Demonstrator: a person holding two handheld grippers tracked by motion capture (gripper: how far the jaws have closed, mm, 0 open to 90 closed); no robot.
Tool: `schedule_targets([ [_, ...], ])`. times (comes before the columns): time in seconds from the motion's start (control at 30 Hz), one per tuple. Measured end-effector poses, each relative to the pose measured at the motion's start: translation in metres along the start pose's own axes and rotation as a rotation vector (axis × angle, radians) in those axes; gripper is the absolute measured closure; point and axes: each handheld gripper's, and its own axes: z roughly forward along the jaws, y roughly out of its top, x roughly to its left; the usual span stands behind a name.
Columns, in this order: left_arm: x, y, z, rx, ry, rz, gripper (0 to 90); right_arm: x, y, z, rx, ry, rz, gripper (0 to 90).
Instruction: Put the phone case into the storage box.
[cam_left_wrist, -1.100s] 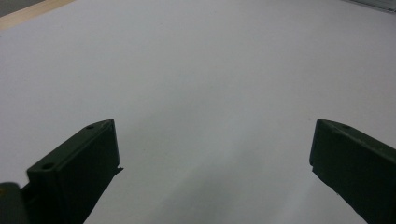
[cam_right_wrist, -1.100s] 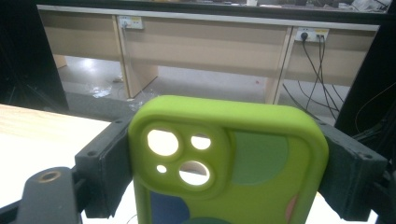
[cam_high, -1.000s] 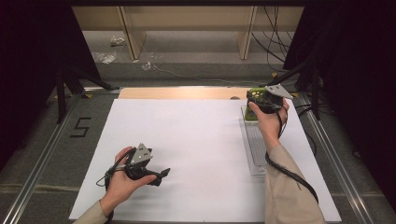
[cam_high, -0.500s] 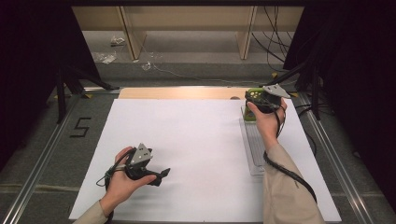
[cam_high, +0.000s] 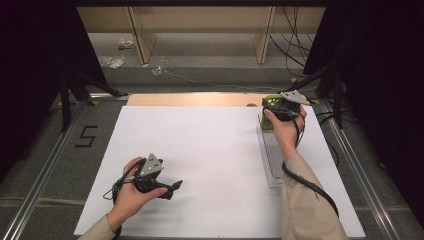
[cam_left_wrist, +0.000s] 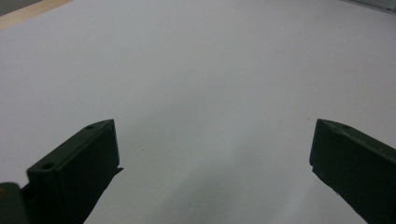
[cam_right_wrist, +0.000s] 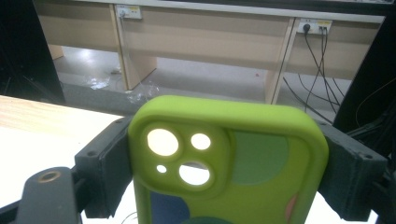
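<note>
**Green phone case clamped in right gripper, far right of the table**

Phone case (cam_right_wrist: 229, 163): lime green, camera cutouts at the upper corner, coloured patches on the back. Looks like soft silicone, so I'd judge it light, flexible and grippy, not fragile. It will bow if squeezed hard across the width. Best hold is on the long side edges, which is where the jaws sit now.

Right gripper (cam_right_wrist: 229, 154): jaws press on both side edges of the case, held up at the far right of the white mat (cam_high: 210, 150), seen from above at (cam_high: 280, 107).

Clear tray (cam_high: 272, 160): long, transparent, lying on the mat just under the right forearm. Looks empty, though its far end is hidden behind the hand.

Left gripper (cam_left_wrist: 212, 158): jaws wide apart, nothing between them, low over bare mat near the front left.
</note>
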Motion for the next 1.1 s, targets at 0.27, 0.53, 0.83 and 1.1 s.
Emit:
schedule_targets([
  [0.27, 0.0001, 0.0001, -0.0001, 0.001, -0.001, 0.0, 0.9, 0.0006, -0.0009, 0.0017, 0.003, 0.001, 0.0, 16.9],
  [0.53, -0.0001, 0.0001, 0.0001, 0.001, 0.0, 0.001, 0.9, 0.0009, -0.0008, 0.0026, 0.005, 0.003, -0.002, 16.7],
  [0.83, -0.0003, 0.0001, 0.0002, 0.001, 0.0, 0.0, 0.9, 0.0012, -0.0005, 0.0035, 0.007, -0.005, 0.0, 16.2],
  [1.1, -0.0003, 0.0, 0.0004, 0.001, -0.001, 0.0, 0.9, 0.0012, -0.0001, 0.0045, 0.009, -0.001, -0.01, 15.6],
])
